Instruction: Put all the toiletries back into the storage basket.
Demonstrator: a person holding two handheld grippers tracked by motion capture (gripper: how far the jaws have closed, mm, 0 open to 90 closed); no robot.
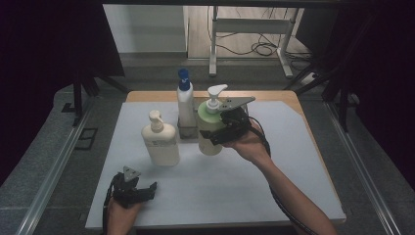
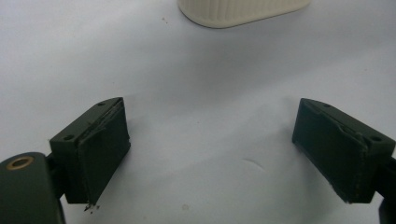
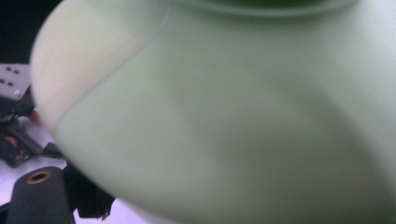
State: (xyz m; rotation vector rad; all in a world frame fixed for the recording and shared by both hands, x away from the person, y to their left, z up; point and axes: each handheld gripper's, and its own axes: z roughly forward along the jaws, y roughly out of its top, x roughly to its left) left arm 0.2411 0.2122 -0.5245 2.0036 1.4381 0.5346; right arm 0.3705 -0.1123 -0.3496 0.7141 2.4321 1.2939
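My right gripper (image 1: 219, 133) is shut on a pale green pump bottle (image 1: 206, 122) with a white pump head, holding it upright by its body near the middle of the white mat. In the right gripper view the green bottle (image 3: 233, 116) sits pressed close between the jaws, and one black finger (image 3: 91, 203) shows at the lower left. My left gripper (image 1: 146, 190) lies open near the mat's front left edge. Its wide-apart jaws hold nothing (image 2: 212, 154), and the base of a cream bottle (image 2: 243, 10) stands beyond them.
A cream pump bottle (image 1: 160, 142) stands left of the green one. Behind them a white bottle with a blue cap (image 1: 185, 103) sits in a small metal holder (image 1: 186, 131). The white mat (image 1: 274, 186) covers a wooden table, with grey rails along both sides.
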